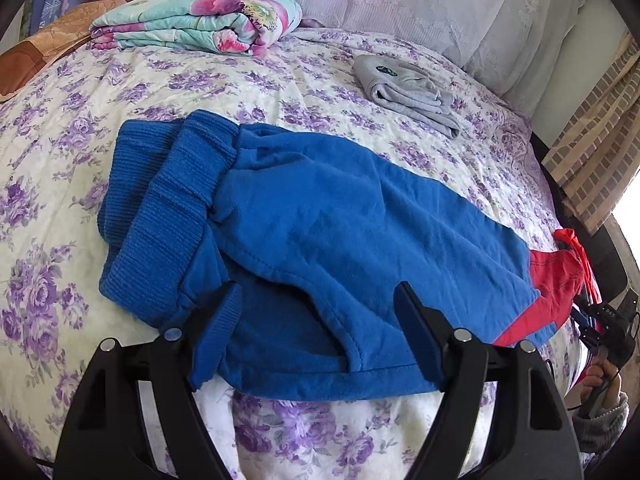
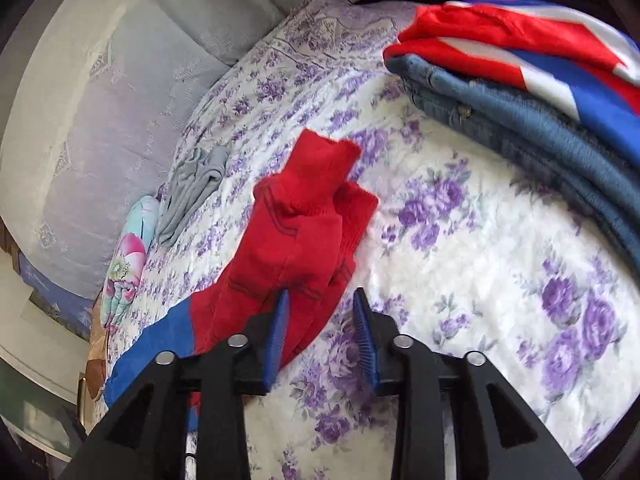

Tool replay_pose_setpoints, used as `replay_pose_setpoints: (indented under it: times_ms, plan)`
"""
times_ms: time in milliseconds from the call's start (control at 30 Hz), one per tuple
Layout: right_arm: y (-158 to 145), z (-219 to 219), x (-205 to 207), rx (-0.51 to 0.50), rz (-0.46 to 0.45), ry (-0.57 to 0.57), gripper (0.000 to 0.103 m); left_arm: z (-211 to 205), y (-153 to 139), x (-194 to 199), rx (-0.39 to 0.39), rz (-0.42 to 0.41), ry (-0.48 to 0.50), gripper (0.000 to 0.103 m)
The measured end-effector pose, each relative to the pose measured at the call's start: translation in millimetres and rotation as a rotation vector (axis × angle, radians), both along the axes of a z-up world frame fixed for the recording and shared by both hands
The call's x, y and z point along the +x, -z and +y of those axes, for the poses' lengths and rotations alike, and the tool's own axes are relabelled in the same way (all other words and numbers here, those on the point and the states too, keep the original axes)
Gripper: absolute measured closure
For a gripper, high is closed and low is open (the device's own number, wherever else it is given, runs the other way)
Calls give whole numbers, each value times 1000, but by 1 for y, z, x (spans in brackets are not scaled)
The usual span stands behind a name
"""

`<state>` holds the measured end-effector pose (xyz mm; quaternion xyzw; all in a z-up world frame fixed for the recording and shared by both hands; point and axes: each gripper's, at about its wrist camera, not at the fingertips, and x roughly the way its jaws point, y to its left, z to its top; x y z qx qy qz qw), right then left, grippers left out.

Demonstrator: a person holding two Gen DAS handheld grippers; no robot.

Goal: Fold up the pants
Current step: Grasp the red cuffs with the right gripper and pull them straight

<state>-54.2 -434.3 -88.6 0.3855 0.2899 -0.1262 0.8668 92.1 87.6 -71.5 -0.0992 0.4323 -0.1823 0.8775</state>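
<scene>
Blue pants (image 1: 340,232) with a ribbed waistband (image 1: 160,200) and red lower legs (image 1: 552,288) lie flat across the flowered bedspread (image 1: 280,84). My left gripper (image 1: 320,300) is open, its fingers (image 1: 416,332) over the pants' near edge by the waistband. In the right wrist view the red legs (image 2: 296,232) end in ribbed cuffs (image 2: 332,156). My right gripper (image 2: 322,312) is open over the near edge of the red legs; its left finger (image 2: 278,332) lies on the cloth and its right finger (image 2: 366,340) on the bedspread (image 2: 480,260).
A folded floral quilt (image 1: 200,24) lies at the head of the bed. A folded grey garment (image 1: 408,92) lies beyond the pants. A stack of folded jeans (image 2: 520,120) and a red, white and blue garment (image 2: 540,44) lies to the right.
</scene>
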Motion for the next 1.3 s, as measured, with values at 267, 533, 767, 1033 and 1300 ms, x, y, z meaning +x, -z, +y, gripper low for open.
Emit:
replay_pose_setpoints:
  times_ms: [267, 533, 767, 1033, 1300]
  plan:
    - [14, -28, 6, 142, -29, 33, 32, 5, -7, -6, -37, -10, -27, 28]
    - [15, -37, 38, 187, -167, -28, 80, -6, 3, 3, 41, -18, -68, 27]
    - [-1, -37, 25, 12, -116, -44, 78, -9, 6, 4, 67, -9, -79, 27]
    - [-29, -42, -15, -183, -45, 89, 32, -18, -24, -14, 70, -120, -48, 27]
    - [-79, 83, 101, -176, -200, -488, 63, -65, -27, -12, 47, -150, 115, 27]
